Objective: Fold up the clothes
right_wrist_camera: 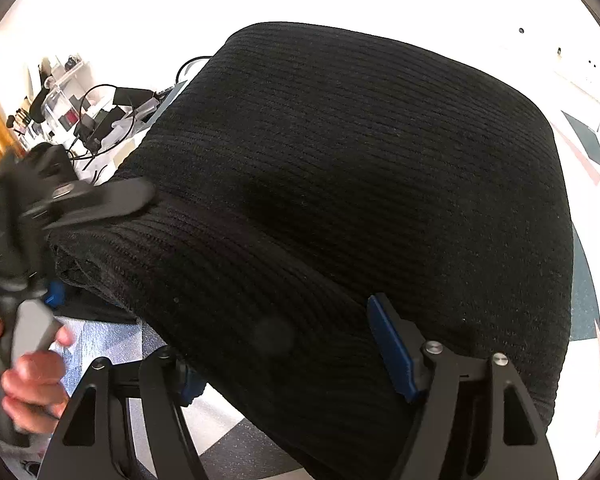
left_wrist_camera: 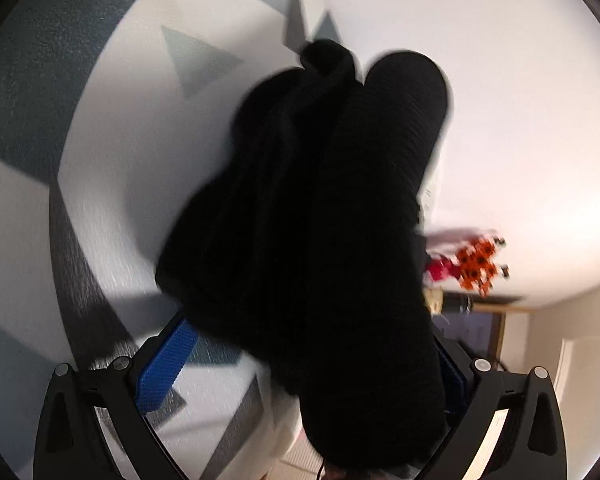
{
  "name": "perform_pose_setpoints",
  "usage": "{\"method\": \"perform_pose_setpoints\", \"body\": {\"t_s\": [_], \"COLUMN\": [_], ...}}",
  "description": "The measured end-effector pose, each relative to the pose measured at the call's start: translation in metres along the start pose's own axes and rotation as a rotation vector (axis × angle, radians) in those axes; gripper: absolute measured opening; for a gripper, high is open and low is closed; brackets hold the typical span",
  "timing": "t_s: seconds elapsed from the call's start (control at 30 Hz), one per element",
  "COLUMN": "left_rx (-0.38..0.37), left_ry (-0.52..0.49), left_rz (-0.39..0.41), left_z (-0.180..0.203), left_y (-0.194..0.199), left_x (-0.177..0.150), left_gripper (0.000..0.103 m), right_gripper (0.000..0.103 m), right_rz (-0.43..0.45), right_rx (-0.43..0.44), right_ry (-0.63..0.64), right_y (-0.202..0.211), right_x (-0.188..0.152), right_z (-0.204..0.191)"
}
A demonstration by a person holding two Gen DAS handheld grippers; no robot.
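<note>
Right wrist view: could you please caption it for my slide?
Black ribbed knit garment draped between both handheld grippers above a patterned rug.

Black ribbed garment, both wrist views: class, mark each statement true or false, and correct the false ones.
1. The black ribbed garment is lifted between both hand-held grippers. True.
2. The garment is white. False: it is black.
3. A bare hand shows at lower left in the right wrist view, holding a grey handle. True.
4. The floor below is plain brown wood. False: it is white with grey and blue shapes.
5. The right hand-held gripper has blue pads. True.
</note>
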State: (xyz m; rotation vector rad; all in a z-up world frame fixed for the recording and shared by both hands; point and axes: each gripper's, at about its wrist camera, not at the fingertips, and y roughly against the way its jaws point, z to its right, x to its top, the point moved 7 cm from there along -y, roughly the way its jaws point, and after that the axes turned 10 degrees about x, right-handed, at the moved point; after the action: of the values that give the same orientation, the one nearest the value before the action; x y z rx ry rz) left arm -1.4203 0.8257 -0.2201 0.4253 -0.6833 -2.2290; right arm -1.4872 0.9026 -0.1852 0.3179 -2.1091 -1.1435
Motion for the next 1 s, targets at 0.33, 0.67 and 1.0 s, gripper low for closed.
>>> {"method": "perform_pose_setpoints", "body": {"t_s": [0.33,0.67,1.0], "left_rx": [0.12,0.261,0.35], "left_ry": [-0.069,-0.2,-0.264], "left_rz": [0.014,-0.004,0.052], "left_z": [0.007,0.012,-0.01], "left_y": [-0.008,0.004,0.025], "left_x": [0.01,0.012,0.008], "left_gripper": [0.076,0.057,0.06], "right_gripper": [0.074,0.079,0.103], "right_rz": [0.009,0.185,0.766], "right_rx": [-0.014,0.194,0.232], "right_ry": [0.043,-0.066,-0.624], "right_y": [-0.006,0.088,0.191], "right_x": [0.009,0.005,0.051], "right_z": [-0.008,0.002,0.168]}}
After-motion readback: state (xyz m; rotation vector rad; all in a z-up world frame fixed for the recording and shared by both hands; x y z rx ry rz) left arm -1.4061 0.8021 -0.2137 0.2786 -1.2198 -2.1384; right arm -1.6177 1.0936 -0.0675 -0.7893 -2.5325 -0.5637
